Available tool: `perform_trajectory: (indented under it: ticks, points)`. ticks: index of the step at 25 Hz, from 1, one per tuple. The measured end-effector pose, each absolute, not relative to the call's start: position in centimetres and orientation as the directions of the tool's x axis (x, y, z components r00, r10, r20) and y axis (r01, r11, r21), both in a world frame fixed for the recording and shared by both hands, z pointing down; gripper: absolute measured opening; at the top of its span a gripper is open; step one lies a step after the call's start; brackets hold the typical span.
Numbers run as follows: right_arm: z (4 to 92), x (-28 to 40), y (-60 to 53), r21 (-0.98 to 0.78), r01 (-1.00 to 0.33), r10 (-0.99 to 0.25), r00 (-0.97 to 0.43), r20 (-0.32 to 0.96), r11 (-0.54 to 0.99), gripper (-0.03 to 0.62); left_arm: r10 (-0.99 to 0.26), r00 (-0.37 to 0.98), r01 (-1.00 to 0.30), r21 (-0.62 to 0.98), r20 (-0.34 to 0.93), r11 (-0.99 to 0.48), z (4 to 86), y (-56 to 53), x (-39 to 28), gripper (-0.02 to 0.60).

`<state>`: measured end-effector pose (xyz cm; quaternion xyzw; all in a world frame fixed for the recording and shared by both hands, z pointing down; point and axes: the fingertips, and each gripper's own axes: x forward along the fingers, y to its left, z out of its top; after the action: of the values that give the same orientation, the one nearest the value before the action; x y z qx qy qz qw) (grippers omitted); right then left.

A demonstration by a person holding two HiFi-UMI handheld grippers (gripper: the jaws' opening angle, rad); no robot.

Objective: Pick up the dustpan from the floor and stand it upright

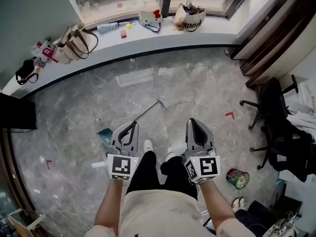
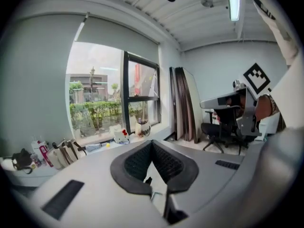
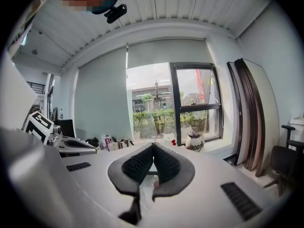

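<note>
The dustpan lies flat on the marble floor in the head view: a teal pan (image 1: 104,134) with a long metal handle (image 1: 148,108) running up and to the right. My left gripper (image 1: 132,126) is held at waist height above it, and its body covers part of the pan and handle. My right gripper (image 1: 193,123) is level with it, to the right. Both point forward at the window. In the left gripper view the left gripper (image 2: 152,142) is shut with its pads together and nothing between them. The right gripper (image 3: 153,146) in its own view is shut and empty too.
A curved window ledge (image 1: 148,41) carries a tan bag (image 1: 74,44), a white bag (image 1: 190,17) and small items. A black office chair (image 1: 274,113) stands at the right, a dark monitor (image 1: 17,112) at the left. A round tin (image 1: 238,177) lies by my right foot.
</note>
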<state>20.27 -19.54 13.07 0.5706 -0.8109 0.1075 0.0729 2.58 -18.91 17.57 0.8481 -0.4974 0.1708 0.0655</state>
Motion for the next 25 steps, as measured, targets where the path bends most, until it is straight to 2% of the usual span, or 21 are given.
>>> perform_trajectory:
  ticks: [4, 9, 12, 15, 19, 25]
  points:
    - [19.9, 19.9, -22.7, -0.130, -0.932, -0.869, -0.363, 0.335, 0.339, 0.018, -0.712, 0.457, -0.829, -0.035, 0.534, -0.558, 26.7, -23.3, 3.9, 0.008]
    - [30.0, 20.3, -26.7, -0.120, -0.923, -0.831, -0.381, 0.405, 0.365, 0.018, -0.598, 0.440, -0.786, -0.036, 0.670, -0.618, 40.5, -28.3, 6.5, 0.008]
    - [36.6, 21.5, -28.1, -0.137, -0.923, -0.818, -0.383, 0.430, 0.360, 0.018, -0.553, 0.384, -0.769, -0.076, 0.739, -0.635, 49.1, -30.5, 7.7, 0.008]
    - [44.1, 23.5, -28.0, -0.145, -0.934, -0.817, -0.357, 0.453, 0.327, 0.018, -0.509, 0.320, -0.741, -0.124, 0.799, -0.660, 58.4, -31.2, 8.8, 0.008]
    - [53.6, 25.5, -26.8, -0.190, -0.944, -0.809, -0.328, 0.489, 0.268, 0.018, -0.409, 0.292, -0.709, -0.092, 0.865, -0.700, 70.9, -29.5, 9.8, 0.008]
    - [65.8, 25.4, -29.2, -0.188, -0.942, -0.830, -0.335, 0.446, 0.280, 0.018, -0.321, 0.246, -0.643, -0.094, 0.914, -0.760, 88.9, -30.3, 9.4, 0.012]
